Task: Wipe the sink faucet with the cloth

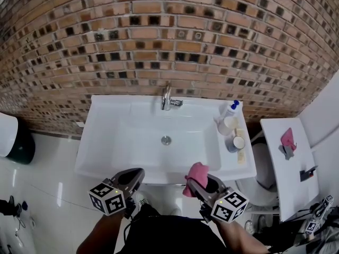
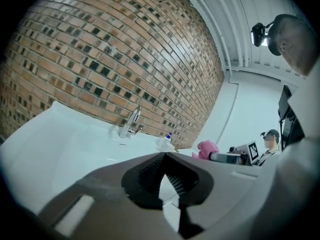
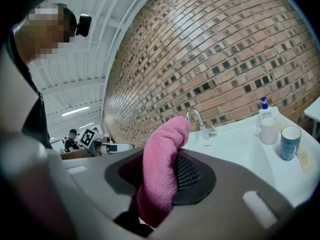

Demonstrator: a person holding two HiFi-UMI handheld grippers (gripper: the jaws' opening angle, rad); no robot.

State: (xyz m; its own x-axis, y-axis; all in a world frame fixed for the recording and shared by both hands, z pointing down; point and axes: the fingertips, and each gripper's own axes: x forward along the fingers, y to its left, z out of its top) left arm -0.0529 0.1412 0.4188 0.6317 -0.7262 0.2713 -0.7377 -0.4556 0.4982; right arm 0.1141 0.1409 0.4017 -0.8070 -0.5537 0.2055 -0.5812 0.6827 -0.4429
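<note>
Right gripper (image 1: 197, 181), jaws clamping one pink cloth (image 3: 160, 174); left gripper (image 2: 164, 155), jaws closed, empty; one faucet (image 1: 167, 97) beyond.

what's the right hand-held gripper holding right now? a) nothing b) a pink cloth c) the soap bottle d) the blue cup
b: the right hand-held gripper is shut on the pink cloth, whose folded end sticks up out of the jaws.
</note>
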